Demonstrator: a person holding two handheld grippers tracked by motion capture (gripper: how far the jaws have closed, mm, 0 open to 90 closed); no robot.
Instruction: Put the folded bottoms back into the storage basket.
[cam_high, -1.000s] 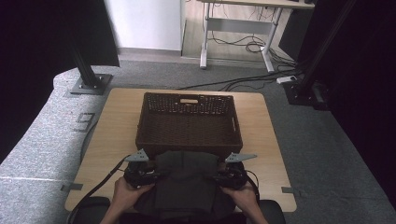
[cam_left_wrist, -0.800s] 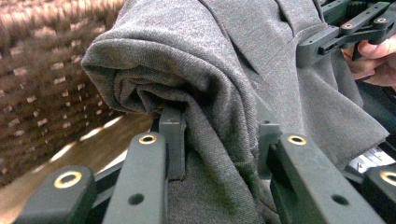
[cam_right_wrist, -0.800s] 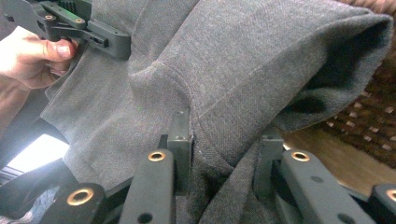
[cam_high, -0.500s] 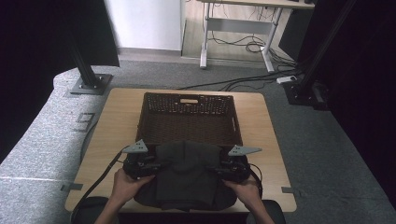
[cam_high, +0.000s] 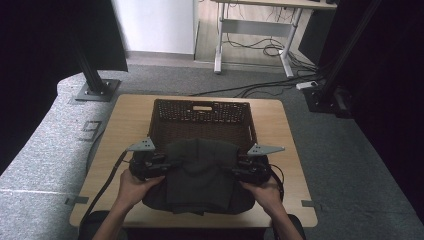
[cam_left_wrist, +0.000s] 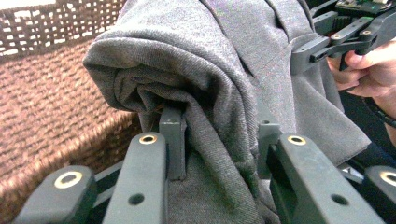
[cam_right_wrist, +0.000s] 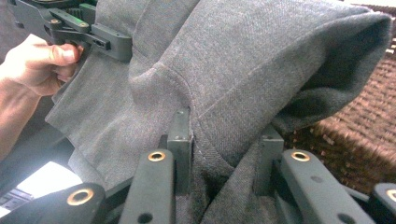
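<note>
A folded dark grey garment (cam_high: 200, 170) hangs between my two grippers, just above the near part of the wooden table (cam_high: 125, 120). My left gripper (cam_high: 162, 167) is shut on its left side and my right gripper (cam_high: 237, 170) on its right side. In the left gripper view the jaws (cam_left_wrist: 217, 126) pinch a thick fold of the grey cloth (cam_left_wrist: 210, 56). In the right gripper view the jaws (cam_right_wrist: 225, 126) clamp the cloth (cam_right_wrist: 257, 56) along a seam. The garment's far edge overlaps the near rim of a brown wicker basket (cam_high: 200, 104).
The basket (cam_left_wrist: 46, 102) stands in the middle of the table, its weave close behind the cloth (cam_right_wrist: 364, 140). Cables trail from both grippers over the near table edge. Black stand bases sit on the grey carpet at both sides, and a desk frame stands farther back.
Both hands have lifted the garment off the table and carried it a little toward the basket. Its far edge now hangs over the basket's near rim.
</note>
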